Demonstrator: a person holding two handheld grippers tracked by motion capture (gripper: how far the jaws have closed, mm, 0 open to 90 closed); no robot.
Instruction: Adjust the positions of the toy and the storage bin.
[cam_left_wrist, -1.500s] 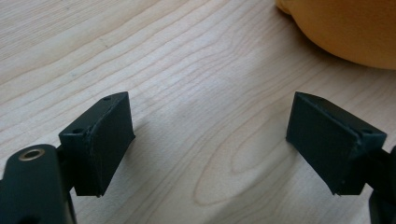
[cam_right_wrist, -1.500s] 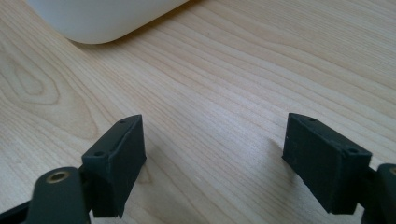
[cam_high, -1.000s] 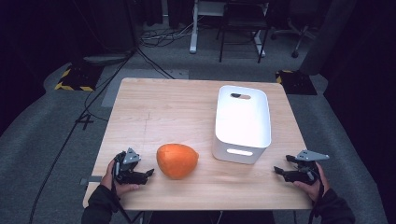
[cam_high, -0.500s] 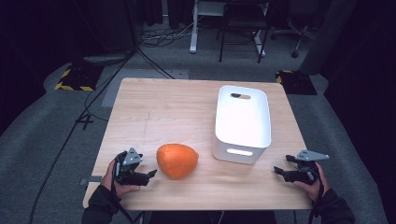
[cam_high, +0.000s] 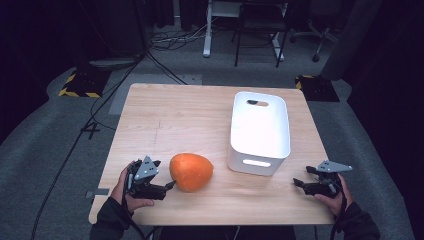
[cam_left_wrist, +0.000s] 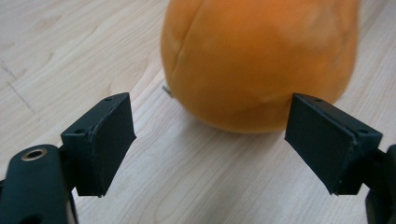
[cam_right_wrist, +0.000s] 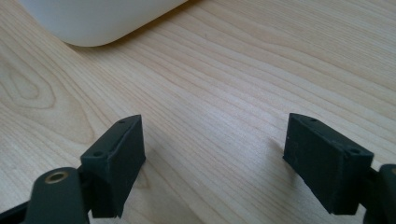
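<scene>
Start of the pick. The orange fruit (cam_high: 191, 172), a soft-looking rounded thing, lay on the table (cam_high: 175, 120) near its front edge, left of the white bin (cam_high: 260, 132) and apart from it. I had the left gripper (cam_high: 170, 185) just beside the fruit's left flank, jaws spread wide; in the left gripper view the fruit (cam_left_wrist: 261, 60) sat ahead of the jaws, its near end level with the right jaw's tip, and neither jaw pressed on it. The right gripper (cam_high: 298, 183) rested low over bare wood at the front right corner, also spread, with nothing between its jaws; the bin's rounded corner (cam_right_wrist: 98, 21) showed beyond it.

Progress, as I judged it: nothing was grasped or moved yet. The bin stood upright and looked empty. Left to do, I supposed, was to advance the left gripper around the fruit, close on it, lift, and carry it over the bin's rim.
</scene>
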